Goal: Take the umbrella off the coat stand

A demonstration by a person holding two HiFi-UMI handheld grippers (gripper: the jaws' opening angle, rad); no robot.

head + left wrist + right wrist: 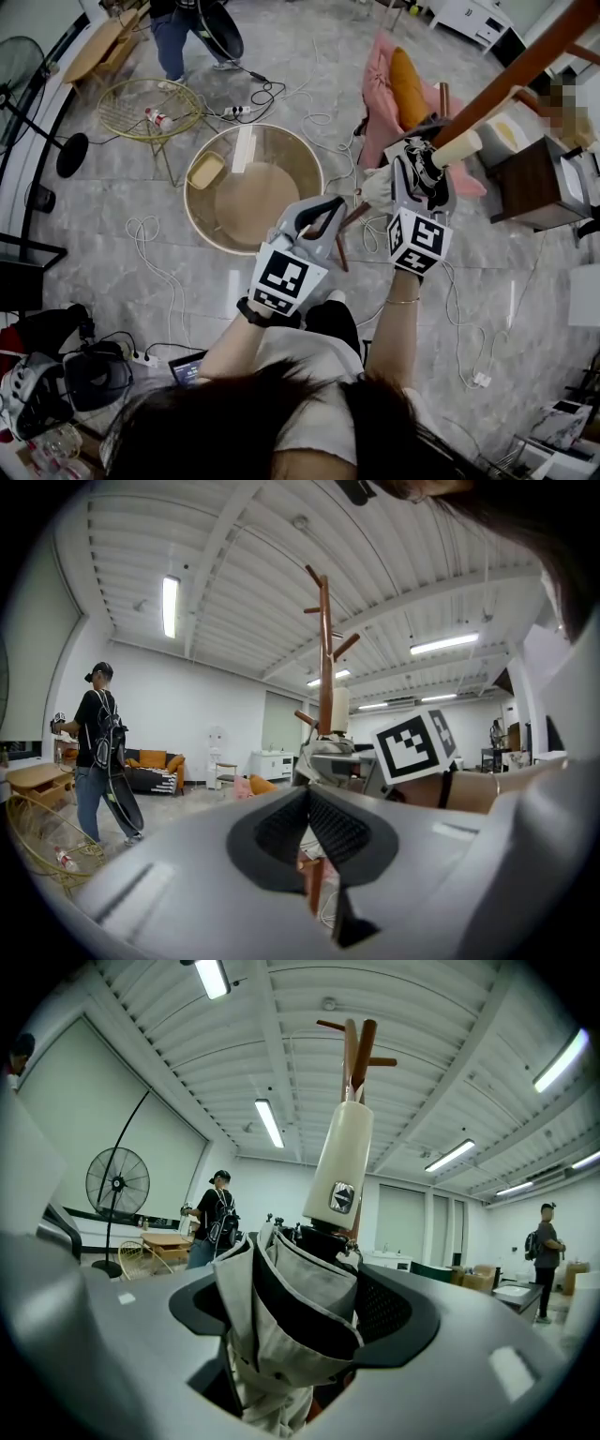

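The folded umbrella (424, 176) has beige and black fabric and a cream handle (457, 148). My right gripper (427, 159) is shut on its fabric. In the right gripper view the umbrella (281, 1316) fills the jaws, and its handle (342, 1171) points up beside the brown coat stand (356, 1044). The stand's pole (525, 70) slants across the upper right of the head view. My left gripper (333, 208) is lower and to the left, with its jaws shut on nothing. From the left gripper (307, 799) view, the coat stand (325, 649) rises ahead and the umbrella (328, 757) is at its base.
Below me are a round wooden table (253, 187), a gold wire table (150, 108) and a pink chair with an orange cushion (403, 89). Cables (150, 244) trail over the marble floor. A person (187, 28) stands far back, and a dark cabinet (539, 183) is at the right.
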